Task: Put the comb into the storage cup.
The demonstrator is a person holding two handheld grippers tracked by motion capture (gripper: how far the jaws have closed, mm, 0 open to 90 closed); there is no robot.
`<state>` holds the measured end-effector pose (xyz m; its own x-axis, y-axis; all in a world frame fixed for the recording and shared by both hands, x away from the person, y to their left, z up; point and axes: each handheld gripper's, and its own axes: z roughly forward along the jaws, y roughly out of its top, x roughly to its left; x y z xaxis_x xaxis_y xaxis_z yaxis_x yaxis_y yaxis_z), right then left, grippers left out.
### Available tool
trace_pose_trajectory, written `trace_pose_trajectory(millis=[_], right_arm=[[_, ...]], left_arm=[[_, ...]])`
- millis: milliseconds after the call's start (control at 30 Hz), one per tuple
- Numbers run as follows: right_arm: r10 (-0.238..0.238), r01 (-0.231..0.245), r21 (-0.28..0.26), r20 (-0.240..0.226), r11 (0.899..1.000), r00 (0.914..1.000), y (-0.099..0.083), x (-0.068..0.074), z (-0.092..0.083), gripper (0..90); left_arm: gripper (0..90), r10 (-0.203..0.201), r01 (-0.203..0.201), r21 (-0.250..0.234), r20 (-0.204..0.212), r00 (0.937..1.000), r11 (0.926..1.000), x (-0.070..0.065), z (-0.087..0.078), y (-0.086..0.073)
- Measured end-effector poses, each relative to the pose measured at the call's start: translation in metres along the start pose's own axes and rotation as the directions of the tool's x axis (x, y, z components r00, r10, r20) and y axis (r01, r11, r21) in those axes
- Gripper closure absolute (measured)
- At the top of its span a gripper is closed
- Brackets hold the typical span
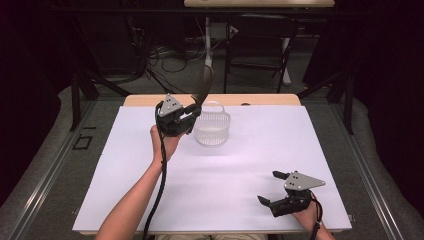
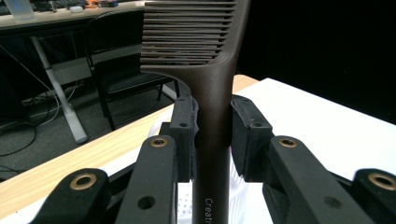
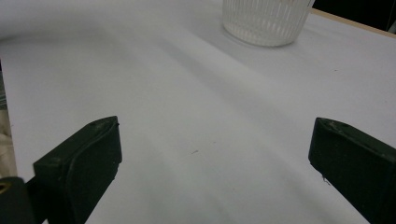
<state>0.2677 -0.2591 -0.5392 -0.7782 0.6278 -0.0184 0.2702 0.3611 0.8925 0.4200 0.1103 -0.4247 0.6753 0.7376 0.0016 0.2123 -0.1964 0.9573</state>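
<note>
A dark brown comb (image 1: 202,85) stands upright in my left gripper (image 1: 192,111), which is shut on its handle just left of a white plastic basket (image 1: 212,129). In the left gripper view the comb (image 2: 205,70) rises between the two pads, teeth at the top, and the gripper (image 2: 212,126) pinches the handle from both sides; the basket's rim peeks below. My right gripper (image 1: 272,187) rests near the table's front right with its jaws wide apart. In the right gripper view it (image 3: 215,158) holds nothing over the white sheet, and the basket (image 3: 266,21) stands far ahead.
A white sheet (image 1: 250,165) covers the wooden table (image 1: 150,100). Beyond the far edge stand a black chair (image 1: 257,42), a desk leg and cables on the floor.
</note>
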Motion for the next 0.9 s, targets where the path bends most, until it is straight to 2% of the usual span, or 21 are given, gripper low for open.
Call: trace_pose_trajectory(millis=[400,900], right_arm=[[0.0,0.0,-0.001,0.0,1.0,1.0,0.0,0.0,0.0,2.2],[0.002,-0.002,-0.002,0.001,1.0,1.0,0.0,0.0,0.0,2.3]], left_arm=[[72.3,-0.001,0.001,-0.018,-0.007,1.0,0.9998,0.001,0.007,0.005],[72.3,-0.023,0.022,-0.048,-0.027,0.9994,0.9986,0.003,0.012,0.006]])
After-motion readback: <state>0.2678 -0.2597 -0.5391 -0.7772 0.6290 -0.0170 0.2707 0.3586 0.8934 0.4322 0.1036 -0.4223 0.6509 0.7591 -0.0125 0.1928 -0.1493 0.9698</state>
